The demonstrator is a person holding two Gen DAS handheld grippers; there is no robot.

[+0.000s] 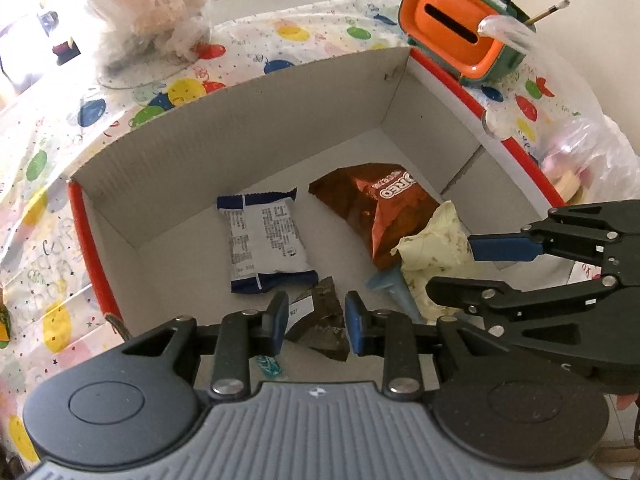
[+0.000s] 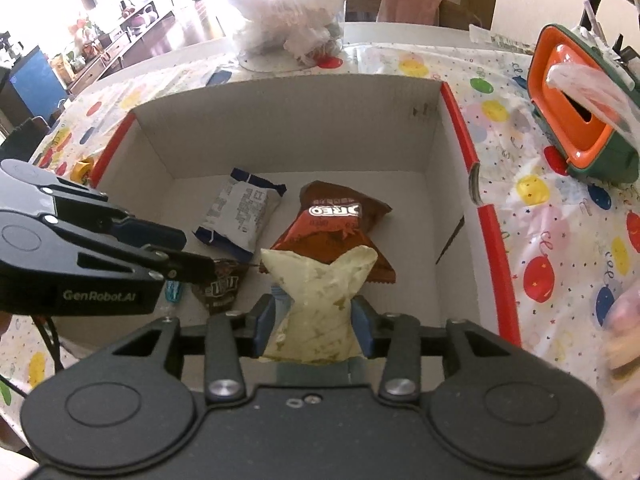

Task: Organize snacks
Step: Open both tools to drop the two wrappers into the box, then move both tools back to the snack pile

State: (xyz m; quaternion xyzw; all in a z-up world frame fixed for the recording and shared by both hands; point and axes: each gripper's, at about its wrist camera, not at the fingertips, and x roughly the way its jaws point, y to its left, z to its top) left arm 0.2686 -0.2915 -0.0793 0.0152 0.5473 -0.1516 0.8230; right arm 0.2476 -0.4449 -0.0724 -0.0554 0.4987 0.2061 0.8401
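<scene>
Both tools reach into the white box, the right one pinching a pale yellow snack packet.

Left wrist view: the left tool [image 1: 316, 322] points down into the cardboard box [image 1: 248, 120], its blue pads spread with nothing between them; a dark brown packet [image 1: 320, 320] lies on the box floor just beyond the tips. Ahead to its left lies the blue-and-white packet [image 1: 266, 248], ahead to its right the orange Oreo bag [image 1: 376, 212]. The right tool [image 1: 456, 268] enters from the right, angled inward, gripping the yellow packet [image 1: 434, 248].
Right wrist view: the right tool [image 2: 314, 322] tilts down over the box [image 2: 288, 120], pads pressed on the yellow packet [image 2: 316, 300], which stands up between them above the Oreo bag [image 2: 332, 224]. The left tool [image 2: 180, 252] comes in from the left, over the brown packet [image 2: 220, 288]. An orange-and-green tissue holder [image 2: 580, 120] sits on the counter [image 2: 560, 240] far right.
</scene>
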